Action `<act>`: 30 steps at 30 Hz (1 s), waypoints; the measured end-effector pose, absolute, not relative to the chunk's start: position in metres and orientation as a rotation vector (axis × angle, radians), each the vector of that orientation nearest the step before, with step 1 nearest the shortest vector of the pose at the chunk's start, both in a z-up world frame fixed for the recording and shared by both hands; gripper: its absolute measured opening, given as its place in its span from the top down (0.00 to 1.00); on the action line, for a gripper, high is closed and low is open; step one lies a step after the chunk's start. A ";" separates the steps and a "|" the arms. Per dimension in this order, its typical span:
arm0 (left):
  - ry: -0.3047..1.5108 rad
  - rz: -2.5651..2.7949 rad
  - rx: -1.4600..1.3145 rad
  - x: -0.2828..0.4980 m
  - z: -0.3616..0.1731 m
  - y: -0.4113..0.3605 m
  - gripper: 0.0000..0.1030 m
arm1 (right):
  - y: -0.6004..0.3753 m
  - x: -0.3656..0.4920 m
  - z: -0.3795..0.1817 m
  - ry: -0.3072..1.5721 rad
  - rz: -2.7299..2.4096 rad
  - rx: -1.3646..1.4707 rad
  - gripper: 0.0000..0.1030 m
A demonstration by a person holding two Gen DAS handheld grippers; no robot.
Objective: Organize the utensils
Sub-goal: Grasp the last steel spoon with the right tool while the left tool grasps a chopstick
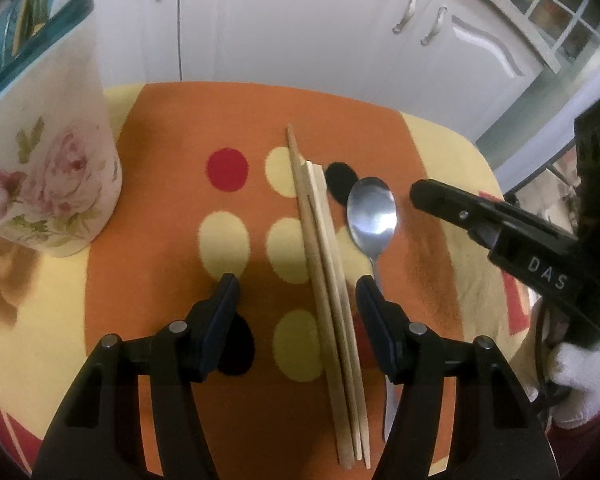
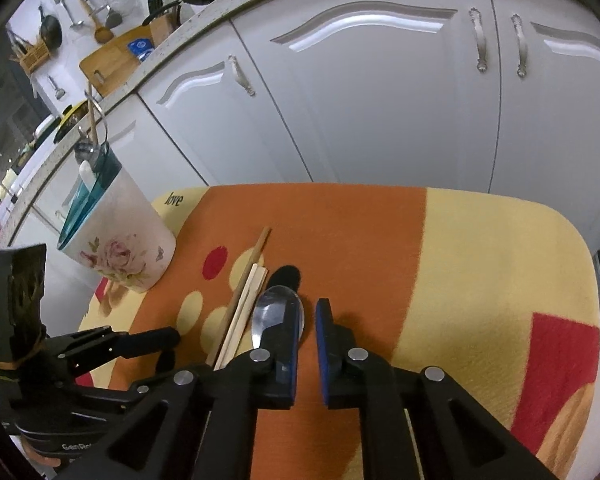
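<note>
Floral holder holds utensils, contents indistinct. Left tongs released, straddling chopsticks. Right tongs released; spoon handle hidden.

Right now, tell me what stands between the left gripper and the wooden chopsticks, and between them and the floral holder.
Nothing visible blocks either. The open left gripper already straddles the pale wooden chopsticks lying on the orange spotted cloth. Bare cloth separates them from the white rose-printed utensil holder; the steel spoon lies on the opposite side.
</note>
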State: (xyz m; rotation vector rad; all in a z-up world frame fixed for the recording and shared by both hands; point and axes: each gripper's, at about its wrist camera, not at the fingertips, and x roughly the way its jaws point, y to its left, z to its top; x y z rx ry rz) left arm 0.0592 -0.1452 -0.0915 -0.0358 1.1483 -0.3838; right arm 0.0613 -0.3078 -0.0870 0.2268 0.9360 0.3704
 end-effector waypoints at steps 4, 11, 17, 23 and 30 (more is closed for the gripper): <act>1.120 -0.336 0.088 0.056 -0.095 -0.158 0.43 | -0.305 0.061 -0.088 0.942 0.373 0.217 0.83; 1.145 -0.244 0.043 0.062 -0.096 -0.119 0.51 | -0.307 0.059 -0.083 0.933 0.377 0.234 0.81; 1.161 -0.246 -0.061 0.062 -0.091 -0.098 0.51 | -0.302 0.060 -0.082 0.932 0.384 0.224 0.79; 1.122 -0.239 -0.039 0.073 -0.083 -0.109 0.51 | -0.296 0.064 -0.083 0.940 0.395 0.199 0.76; 1.108 -0.201 0.045 0.098 -0.084 -0.127 0.51 | -0.293 0.082 -0.092 0.969 0.436 0.141 0.76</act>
